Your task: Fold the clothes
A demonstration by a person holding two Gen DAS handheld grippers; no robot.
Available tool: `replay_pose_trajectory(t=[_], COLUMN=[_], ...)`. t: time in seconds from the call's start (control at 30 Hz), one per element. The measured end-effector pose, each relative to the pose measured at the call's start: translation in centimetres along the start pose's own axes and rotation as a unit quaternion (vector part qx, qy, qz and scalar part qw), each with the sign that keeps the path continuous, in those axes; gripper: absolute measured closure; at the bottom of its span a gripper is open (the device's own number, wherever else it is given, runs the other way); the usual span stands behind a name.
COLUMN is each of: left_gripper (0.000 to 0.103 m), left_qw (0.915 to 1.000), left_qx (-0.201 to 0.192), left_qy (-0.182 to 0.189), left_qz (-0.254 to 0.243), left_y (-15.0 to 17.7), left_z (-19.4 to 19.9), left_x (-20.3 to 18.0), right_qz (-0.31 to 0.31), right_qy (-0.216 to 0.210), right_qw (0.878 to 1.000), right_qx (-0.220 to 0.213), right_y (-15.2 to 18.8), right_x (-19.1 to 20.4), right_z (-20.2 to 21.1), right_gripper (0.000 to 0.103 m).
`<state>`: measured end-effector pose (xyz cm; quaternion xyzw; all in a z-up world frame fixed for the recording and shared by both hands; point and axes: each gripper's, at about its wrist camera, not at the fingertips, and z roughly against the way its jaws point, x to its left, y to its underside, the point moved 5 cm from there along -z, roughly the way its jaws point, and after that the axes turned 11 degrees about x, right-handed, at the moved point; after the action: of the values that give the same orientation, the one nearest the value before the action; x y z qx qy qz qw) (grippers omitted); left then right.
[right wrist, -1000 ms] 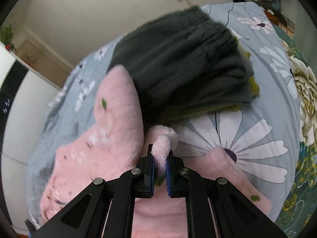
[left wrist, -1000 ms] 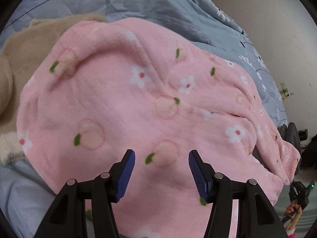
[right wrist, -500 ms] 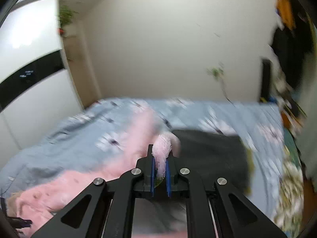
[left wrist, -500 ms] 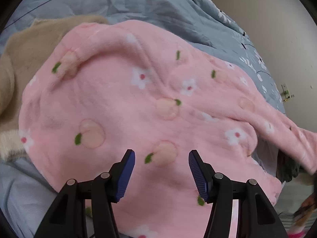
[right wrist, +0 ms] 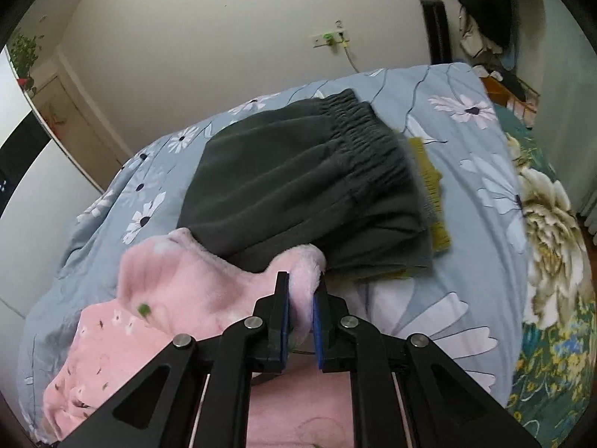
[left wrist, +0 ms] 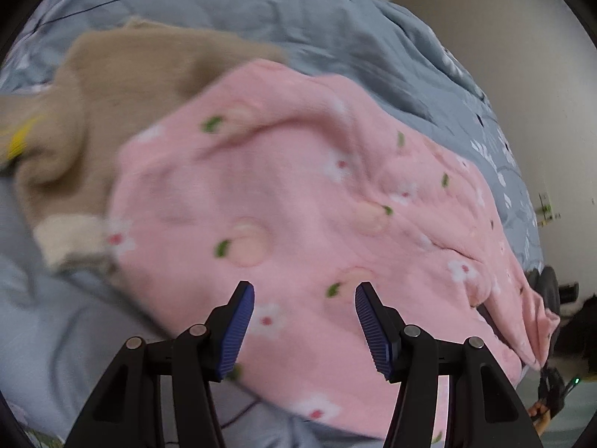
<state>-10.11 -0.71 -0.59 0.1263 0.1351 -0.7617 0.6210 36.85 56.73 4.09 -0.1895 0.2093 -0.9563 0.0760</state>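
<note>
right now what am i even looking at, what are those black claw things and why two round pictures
Each black claw is a hand-held gripper with two blue-padded fingers; a person carries one in each hand, and no robot arm is involved. A fisheye camera on each looks along its fingers, hence the round pictures. The left camera shows the left gripper open above a pink fleece garment printed with peaches and flowers, which partly covers a beige garment. The right camera shows the right gripper shut on a fold of the pink garment. Beyond it lies a folded dark grey garment on something olive. Everything rests on a blue floral bedcover.
</note>
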Motion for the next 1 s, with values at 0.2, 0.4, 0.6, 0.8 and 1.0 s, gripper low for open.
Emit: replay_pose_trajectory(t=[0.2, 0.4, 0.6, 0.8, 1.0], left_gripper=[0.042, 0.039, 0.033, 0.029, 0.029], left_qw=[0.9993, 0.9984, 0.9941, 0.985, 0.9933], left_qx=[-0.013, -0.049, -0.071, -0.049, 0.032], left_qy=[0.005, -0.017, -0.068, -0.105, -0.07], left_qz=[0.036, 0.021, -0.047, -0.128, -0.086], left_y=[-0.4, -3.9, -9.4, -16.5, -20.7], left_z=[1.7, 3.8, 3.4, -1.1, -7.5], left_x=[2.7, 2.4, -1.6, -6.2, -5.7], right_qz=[-0.021, 0.007, 0.121, 0.202, 0.26], right_qy=[0.012, 0.025, -0.049, -0.131, -0.122], right_qw=[1.0, 1.0, 0.991, 0.966, 0.95], right_qx=[0.016, -0.017, 0.005, 0.091, 0.121], right_y=[1.6, 1.1, 2.3, 7.3, 10.6], right_x=[-1.2, 0.4, 11.2, 22.5, 26.9], right_z=[-0.4, 2.8, 2.6, -1.9, -4.9], right_gripper=[0.093, 0.09, 0.071, 0.071, 0.071])
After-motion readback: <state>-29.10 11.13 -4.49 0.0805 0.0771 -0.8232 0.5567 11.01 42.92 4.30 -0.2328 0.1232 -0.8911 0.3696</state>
